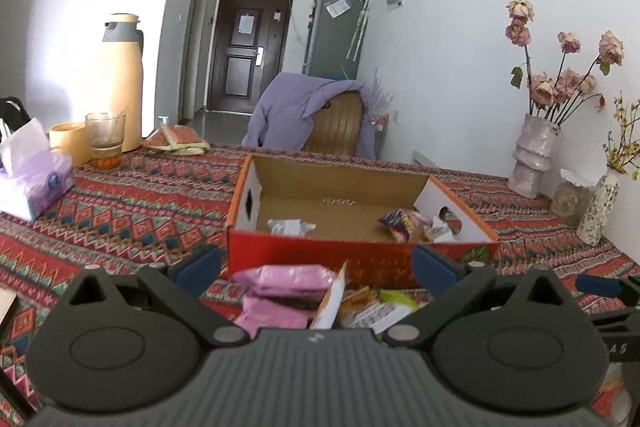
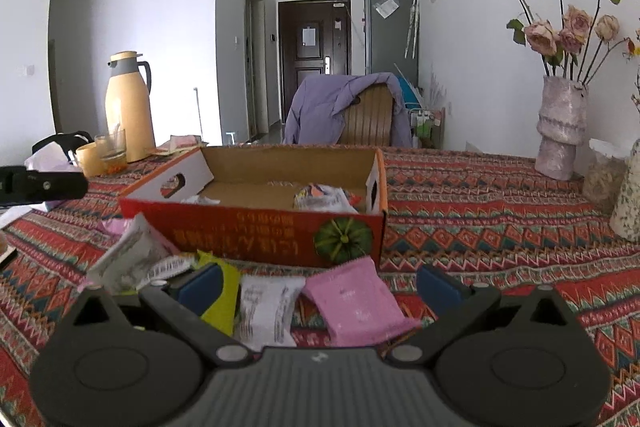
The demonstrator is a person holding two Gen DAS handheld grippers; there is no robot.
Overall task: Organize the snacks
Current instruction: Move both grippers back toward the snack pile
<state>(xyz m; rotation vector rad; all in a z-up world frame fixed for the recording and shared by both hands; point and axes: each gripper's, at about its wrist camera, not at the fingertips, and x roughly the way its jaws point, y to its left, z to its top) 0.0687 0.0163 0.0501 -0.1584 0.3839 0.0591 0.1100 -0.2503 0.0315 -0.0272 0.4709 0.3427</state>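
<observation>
1. Left gripper (image 1: 316,269): blue-padded fingers (image 1: 199,265) spread wide, nothing between them. Hovers over loose snack packets just in front of the box; contact with them can't be judged.
2. Under the left gripper: two pink plastic snack packets (image 1: 290,279) stacked, a white-and-orange packet standing on edge (image 1: 332,301), and a yellow-green packet (image 1: 394,297) to the right.
3. Right gripper (image 2: 318,285): fingers also wide apart, holding nothing. Between them lie a pink square packet (image 2: 356,301) and a white printed packet (image 2: 266,309); the left finger overlaps a yellow-green packet (image 2: 220,301).
4. Open red cardboard box with a pumpkin print (image 2: 256,231) sits on the patterned red woven tablecloth (image 2: 480,227), just beyond both grippers. Inside: a white wrapper (image 1: 288,227) at left, a multicoloured snack bag (image 1: 408,225) at the right end.
5. More white packets (image 2: 128,259) lie against the box's front left corner.
</observation>
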